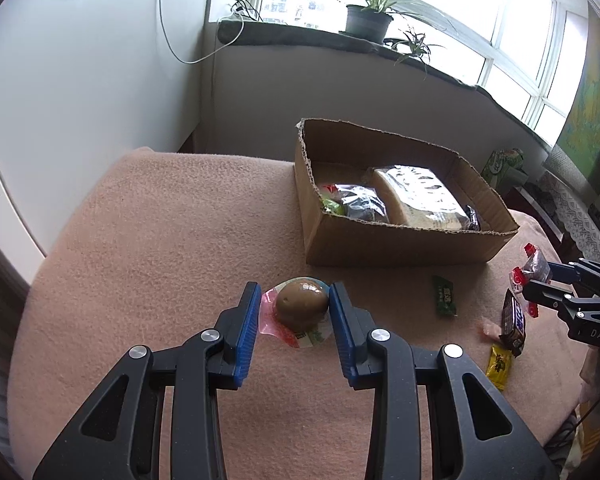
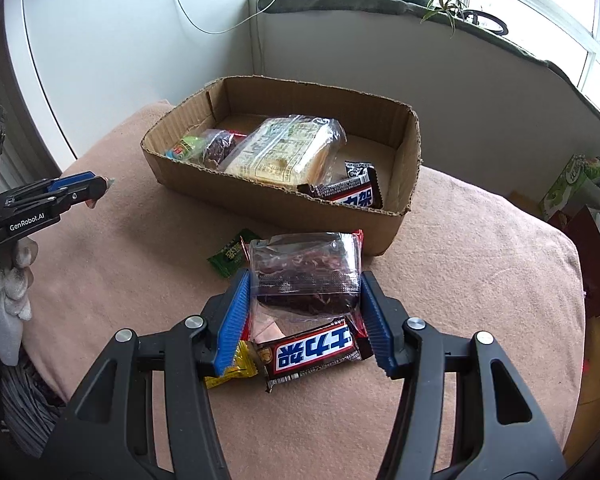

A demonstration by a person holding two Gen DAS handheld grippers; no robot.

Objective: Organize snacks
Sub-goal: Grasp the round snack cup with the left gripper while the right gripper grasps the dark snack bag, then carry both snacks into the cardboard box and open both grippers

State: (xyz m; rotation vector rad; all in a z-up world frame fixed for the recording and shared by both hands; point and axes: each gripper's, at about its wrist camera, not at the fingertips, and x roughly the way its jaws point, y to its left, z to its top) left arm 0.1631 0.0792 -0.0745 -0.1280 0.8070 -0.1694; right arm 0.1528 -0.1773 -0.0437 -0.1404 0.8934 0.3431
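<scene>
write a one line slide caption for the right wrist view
Right gripper clamps a clear packet of dark snack above a chocolate bar, the cardboard box beyond.

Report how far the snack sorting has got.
Done: the cardboard box already holds a bread pack, a chocolate bar and small packets. In hand: the left gripper is shut on a packaged egg; the right gripper is shut on a dark clear pouch. Left on the blanket: a chocolate bar, a green packet and a yellow packet.
</scene>
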